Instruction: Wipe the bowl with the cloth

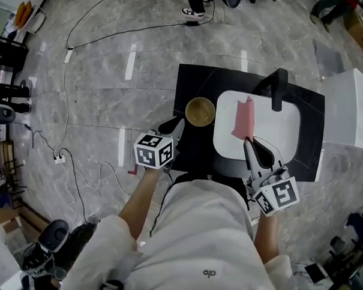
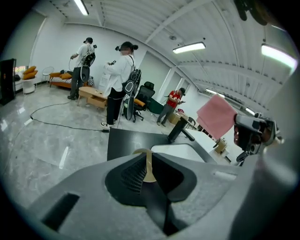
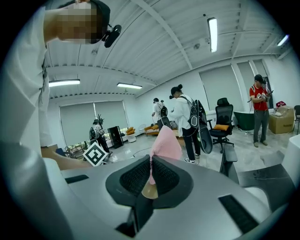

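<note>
The bowl (image 1: 200,111), tan and round with its mouth up, sits on the black bench (image 1: 193,82) just left of the white sink (image 1: 284,131), near the sink's rim. I see nothing inside it. My left gripper (image 1: 181,123) comes in from the lower left with its tips just beside the bowl's near rim; I cannot tell whether they touch it. In the left gripper view its jaws are drawn almost together, with only a thin slit between them. I see nothing pinched there, and a tan arc of the bowl peeks over the tips.

The pink cloth (image 1: 244,118) is off the bench, held up over the left part of the sink and to the right of the bowl. My right gripper (image 1: 249,140) has it: in the right gripper view the jaws are pressed on the cloth's lower edge, and the rest stands above them in a peaked fold. From the left gripper view the cloth hangs in the air as a flat pink sheet.

A black faucet (image 1: 277,88) stands at the far edge of the sink, beyond the cloth. The bench stands on a grey marbled floor (image 1: 100,78) crossed by black cables (image 1: 84,35). In the gripper views several people (image 2: 119,79) stand farther back in the room, near office chairs and low tables.
</note>
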`<state>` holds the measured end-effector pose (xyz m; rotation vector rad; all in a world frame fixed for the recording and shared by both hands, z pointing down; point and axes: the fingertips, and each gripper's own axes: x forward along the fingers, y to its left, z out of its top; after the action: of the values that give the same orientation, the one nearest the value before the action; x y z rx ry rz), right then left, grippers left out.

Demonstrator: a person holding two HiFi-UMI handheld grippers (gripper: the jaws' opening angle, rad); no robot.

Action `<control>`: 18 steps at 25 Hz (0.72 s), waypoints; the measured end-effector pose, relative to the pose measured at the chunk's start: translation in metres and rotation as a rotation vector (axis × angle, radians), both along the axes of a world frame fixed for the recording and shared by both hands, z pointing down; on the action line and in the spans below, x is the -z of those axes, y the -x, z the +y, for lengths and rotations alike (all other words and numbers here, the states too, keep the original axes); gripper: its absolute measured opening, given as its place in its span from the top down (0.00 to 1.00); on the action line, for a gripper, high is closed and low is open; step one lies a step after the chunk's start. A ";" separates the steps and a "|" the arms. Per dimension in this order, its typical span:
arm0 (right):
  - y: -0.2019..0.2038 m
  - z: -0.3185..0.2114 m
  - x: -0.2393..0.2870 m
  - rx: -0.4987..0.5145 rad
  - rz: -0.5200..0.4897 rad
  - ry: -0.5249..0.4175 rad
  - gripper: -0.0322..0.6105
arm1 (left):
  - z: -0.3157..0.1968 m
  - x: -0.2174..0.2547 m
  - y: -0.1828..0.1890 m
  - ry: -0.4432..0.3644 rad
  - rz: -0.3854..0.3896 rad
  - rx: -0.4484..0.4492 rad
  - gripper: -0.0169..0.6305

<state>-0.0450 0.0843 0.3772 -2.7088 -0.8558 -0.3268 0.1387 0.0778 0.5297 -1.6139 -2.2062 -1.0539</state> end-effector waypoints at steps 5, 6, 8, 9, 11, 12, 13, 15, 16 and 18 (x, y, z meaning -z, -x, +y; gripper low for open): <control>-0.008 0.001 -0.007 -0.011 -0.045 -0.009 0.92 | 0.011 -0.038 -0.003 -0.081 -0.063 -0.014 0.93; -0.009 0.001 -0.008 -0.016 -0.051 -0.011 0.92 | 0.013 -0.044 -0.003 -0.094 -0.071 -0.012 0.92; -0.010 0.003 -0.010 -0.026 -0.057 -0.016 0.92 | 0.017 -0.055 -0.004 -0.119 -0.087 -0.004 0.90; -0.010 0.004 -0.011 -0.031 -0.060 -0.018 0.93 | 0.020 -0.060 -0.004 -0.131 -0.096 0.002 0.87; -0.009 0.006 -0.014 -0.039 -0.066 -0.024 0.93 | 0.024 -0.070 -0.003 -0.157 -0.121 0.014 0.84; -0.009 0.006 -0.015 -0.042 -0.069 -0.028 0.92 | 0.025 -0.074 -0.003 -0.170 -0.141 0.024 0.83; -0.010 0.006 -0.016 -0.044 -0.071 -0.032 0.93 | 0.026 -0.078 -0.002 -0.184 -0.165 0.038 0.82; -0.011 0.005 -0.018 -0.047 -0.076 -0.041 0.93 | 0.028 -0.083 -0.003 -0.206 -0.215 0.077 0.80; -0.011 0.005 -0.018 -0.048 -0.078 -0.046 0.93 | 0.029 -0.086 -0.003 -0.216 -0.239 0.094 0.79; -0.010 0.003 -0.020 -0.049 -0.084 -0.054 0.92 | 0.029 -0.092 -0.001 -0.237 -0.285 0.118 0.78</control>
<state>-0.0349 0.0871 0.3977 -2.6357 -0.9214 -0.4486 0.1396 0.1070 0.6212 -1.5872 -2.0682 -1.6003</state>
